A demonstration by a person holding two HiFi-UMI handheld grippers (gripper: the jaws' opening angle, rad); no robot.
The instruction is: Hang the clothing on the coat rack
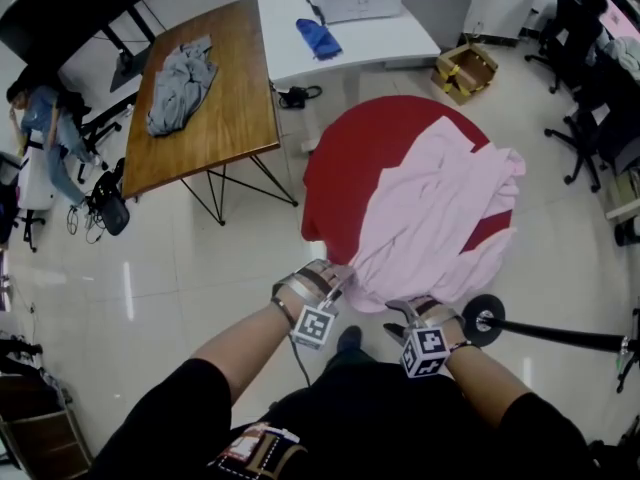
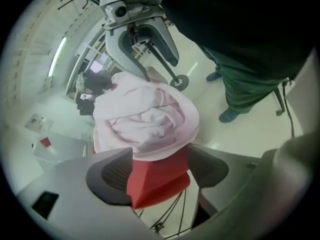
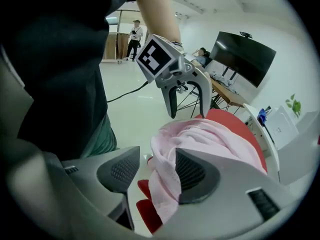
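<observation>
A pink garment [image 1: 440, 208] lies spread over a big round red top [image 1: 370, 158] on thin dark legs just in front of me. My left gripper [image 1: 335, 283] is at the garment's near left edge. Its jaws stand wide, with the pink cloth [image 2: 145, 119] and the red edge [image 2: 157, 179] between them but not pinched. My right gripper [image 1: 415, 313] is at the near right edge and is open too. A fold of pink cloth [image 3: 165, 184] hangs against one of its pads [image 3: 192, 174], with a gap to the other. Each gripper view shows the other gripper: the right gripper [image 2: 150, 54] and the left gripper [image 3: 187, 91].
A black round base with a pole [image 1: 485, 320] lies on the floor by my right hand. Further off are a wooden table [image 1: 240, 118] with a grey garment [image 1: 180, 83], a white table [image 1: 380, 38], a cardboard box [image 1: 465, 68], office chairs [image 1: 590, 78] and a seated person [image 1: 40, 118].
</observation>
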